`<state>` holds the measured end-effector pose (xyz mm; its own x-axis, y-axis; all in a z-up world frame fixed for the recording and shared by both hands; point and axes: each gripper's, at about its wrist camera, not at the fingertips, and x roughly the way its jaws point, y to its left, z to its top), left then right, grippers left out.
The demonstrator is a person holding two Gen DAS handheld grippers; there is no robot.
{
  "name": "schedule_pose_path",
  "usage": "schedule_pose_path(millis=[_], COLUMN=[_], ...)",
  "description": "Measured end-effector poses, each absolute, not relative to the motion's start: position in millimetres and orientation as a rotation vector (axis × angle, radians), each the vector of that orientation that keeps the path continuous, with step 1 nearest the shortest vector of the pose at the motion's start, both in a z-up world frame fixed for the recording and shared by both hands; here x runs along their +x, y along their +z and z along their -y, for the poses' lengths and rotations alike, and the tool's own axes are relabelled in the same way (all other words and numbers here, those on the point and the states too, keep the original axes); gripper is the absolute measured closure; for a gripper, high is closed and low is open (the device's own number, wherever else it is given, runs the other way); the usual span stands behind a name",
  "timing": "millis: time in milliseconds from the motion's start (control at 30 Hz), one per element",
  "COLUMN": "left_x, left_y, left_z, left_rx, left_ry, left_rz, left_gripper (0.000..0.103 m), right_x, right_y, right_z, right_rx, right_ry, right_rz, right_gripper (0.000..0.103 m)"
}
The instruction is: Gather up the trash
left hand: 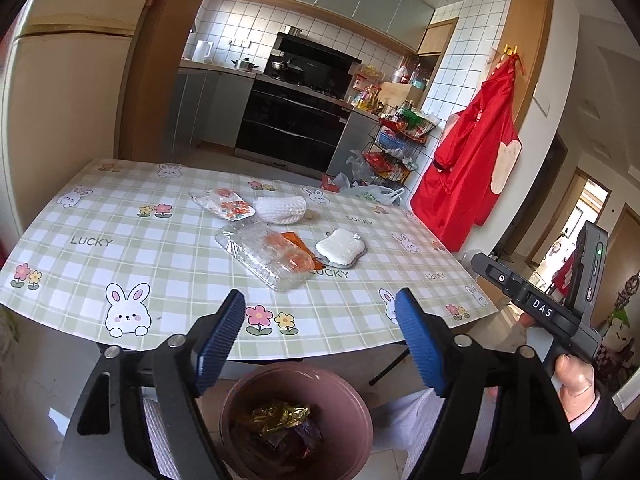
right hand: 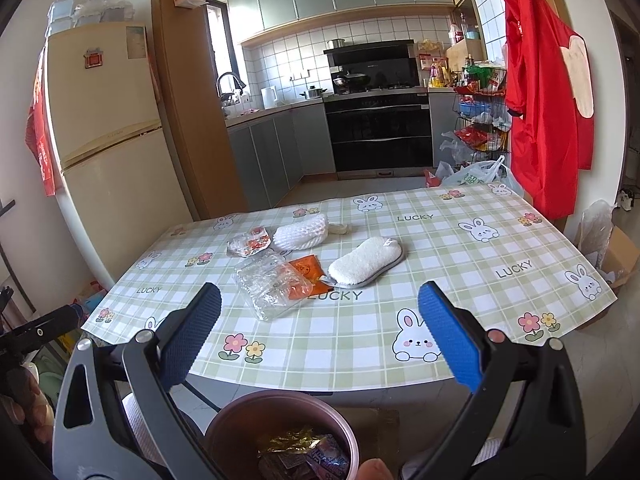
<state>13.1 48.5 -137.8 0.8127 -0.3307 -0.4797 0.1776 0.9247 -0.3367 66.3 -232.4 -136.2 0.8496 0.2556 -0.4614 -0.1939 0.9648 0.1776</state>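
Above the bin (left hand: 296,420), both grippers, left (left hand: 320,344) and right (right hand: 320,344), are held wide open and empty; wrappers (right hand: 272,284) are seen mid-tabletop (right hand: 460,280).

A tiled kitchen is seen beyond the checked table (right hand: 460,248): a black oven (right hand: 380,136) at the far wall, a cream fridge (right hand: 108,132) left, a red apron (right hand: 544,100) hung right.
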Motion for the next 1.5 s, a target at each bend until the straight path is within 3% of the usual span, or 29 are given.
schedule_pose_path(millis=[100,167,733,1133,1500], left_x=[13,14,40,121,230], left_y=[-137,-137,-172,-207,-270], left_z=[-51,-53,-58,-1,71], left_rx=[-0.281,-0.285,-0.259,0.054,0.379], left_ry=[-0.245,-0.232,-0.151,-0.182,-0.174], left_rz=[-0.552,-0.547,-0.636,-0.667,-0.769], left_gripper=[0.008,0.006,0.006,0.006,0.006], right_x=[67,68,85,115,169], right_y=[-139,-141,-175,-201,-225], right_z=[231,230,244,265,287], right_rx=[0.117,0.114,0.128,0.182,0.224], right_ry=[0.239,0.244,0.192,0.174,0.168], right_rz=[-0.507,-0.515,-0.607,-0.676,-0.69], right_gripper=[0.006,0.006,0.006,0.006,0.006])
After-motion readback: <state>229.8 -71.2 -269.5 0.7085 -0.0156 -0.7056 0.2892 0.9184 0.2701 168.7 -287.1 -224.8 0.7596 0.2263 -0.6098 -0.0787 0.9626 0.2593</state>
